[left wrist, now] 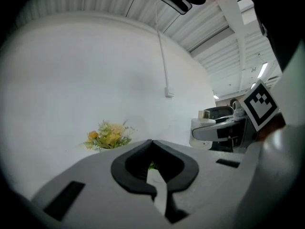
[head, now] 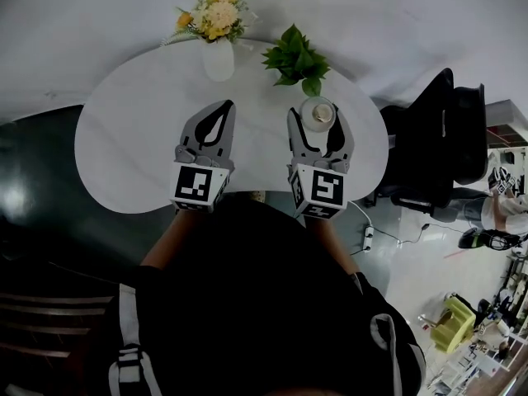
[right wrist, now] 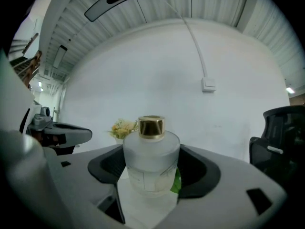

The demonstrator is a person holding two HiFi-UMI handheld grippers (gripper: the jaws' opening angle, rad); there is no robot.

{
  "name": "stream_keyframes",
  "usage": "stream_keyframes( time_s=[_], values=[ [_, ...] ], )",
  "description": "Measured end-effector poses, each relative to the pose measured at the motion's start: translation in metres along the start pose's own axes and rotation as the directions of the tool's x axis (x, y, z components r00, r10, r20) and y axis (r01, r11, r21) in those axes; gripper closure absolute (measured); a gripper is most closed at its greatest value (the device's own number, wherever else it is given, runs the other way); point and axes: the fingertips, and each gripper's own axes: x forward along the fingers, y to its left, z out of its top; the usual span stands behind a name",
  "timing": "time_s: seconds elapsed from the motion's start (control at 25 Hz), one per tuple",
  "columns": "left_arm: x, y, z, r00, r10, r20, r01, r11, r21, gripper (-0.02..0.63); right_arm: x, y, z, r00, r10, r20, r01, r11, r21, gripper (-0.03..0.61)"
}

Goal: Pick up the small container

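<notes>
The small container (head: 319, 115) (right wrist: 151, 163) is a frosted round bottle with a gold cap, standing at the right side of the white round table (head: 124, 139). My right gripper (head: 321, 122) (right wrist: 151, 152) has its black pads against both sides of the bottle, shut on it. I cannot tell whether the bottle's base is off the table. My left gripper (head: 223, 108) (left wrist: 151, 146) hovers over the middle of the table, a hand's width to the left, shut with nothing in it.
A white vase with yellow flowers (head: 218, 52) (left wrist: 107, 137) stands at the table's far edge, with a green leafy plant (head: 294, 58) just behind the bottle. A black chair (head: 437, 139) (right wrist: 281, 137) sits to the right, and a power strip (head: 368, 238) lies on the floor.
</notes>
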Motion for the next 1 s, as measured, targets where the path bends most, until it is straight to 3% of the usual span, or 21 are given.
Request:
stream_keyframes(
  time_s=[1.0],
  values=[
    [0.000, -0.004, -0.002, 1.000, -0.030, -0.005, 0.030, 1.000, 0.002, 0.606, -0.004, 0.005, -0.013, 0.999, 0.005, -0.042, -0.003, 0.999, 0.035, 0.236]
  ],
)
